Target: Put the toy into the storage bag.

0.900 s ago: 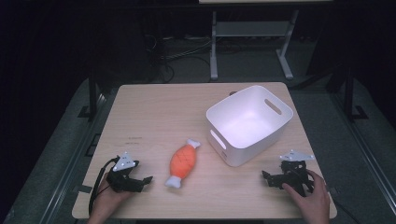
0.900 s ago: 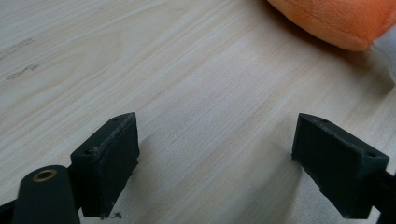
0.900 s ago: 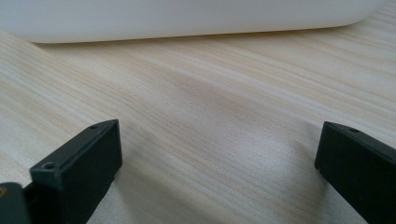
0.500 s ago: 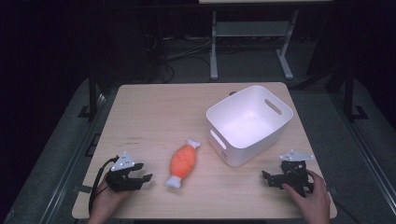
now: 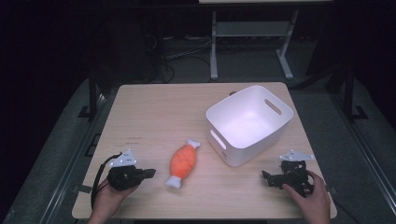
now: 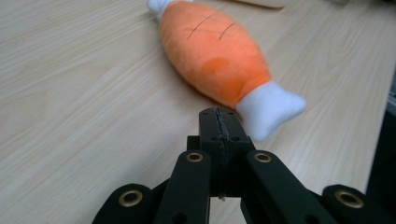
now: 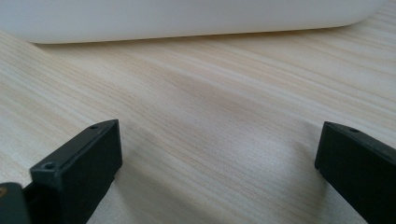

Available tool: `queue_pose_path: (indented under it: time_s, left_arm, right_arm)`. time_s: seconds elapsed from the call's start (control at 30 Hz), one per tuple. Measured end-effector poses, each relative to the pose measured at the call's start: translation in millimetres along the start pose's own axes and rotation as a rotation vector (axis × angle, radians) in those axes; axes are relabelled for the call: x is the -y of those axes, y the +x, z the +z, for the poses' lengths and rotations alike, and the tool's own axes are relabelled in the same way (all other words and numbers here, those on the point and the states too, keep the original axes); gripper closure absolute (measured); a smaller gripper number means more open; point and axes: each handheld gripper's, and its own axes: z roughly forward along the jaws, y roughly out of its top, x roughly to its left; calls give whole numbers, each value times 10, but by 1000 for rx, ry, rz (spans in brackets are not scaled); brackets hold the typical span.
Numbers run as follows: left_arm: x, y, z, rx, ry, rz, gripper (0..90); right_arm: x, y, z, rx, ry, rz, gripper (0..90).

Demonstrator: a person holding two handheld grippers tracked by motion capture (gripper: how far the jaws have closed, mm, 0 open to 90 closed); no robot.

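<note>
The orange plush fish lies flat on the table, at about seven o'clock from the white bin. The left tool, jaws pressed together and empty, points at its near white tail from nine o'clock. The right tool rests spread wide at the bin's five o'clock. Probably the approach step: next, the left jaws must open to take the fish.

No readable text, label or number appears anywhere.

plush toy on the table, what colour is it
The plush toy is orange with white ends; it shows best in the left gripper view.
</note>
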Motion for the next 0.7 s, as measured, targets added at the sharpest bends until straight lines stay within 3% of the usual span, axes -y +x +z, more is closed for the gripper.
queue_pose_path:
  time_s: [0.2,0.47,0.7]
  left_arm:
    - [-134,-110,64,45,-3,18,897]
    - [-276,-286,266,107,10,51,897]
    - [-305,-442,518,153,66,82,897]
  right_arm:
    - [0,0,0,0,0,0,2]
    - [0,1,0,0,0,1,1]
    - [0,1,0,0,0,1,2]
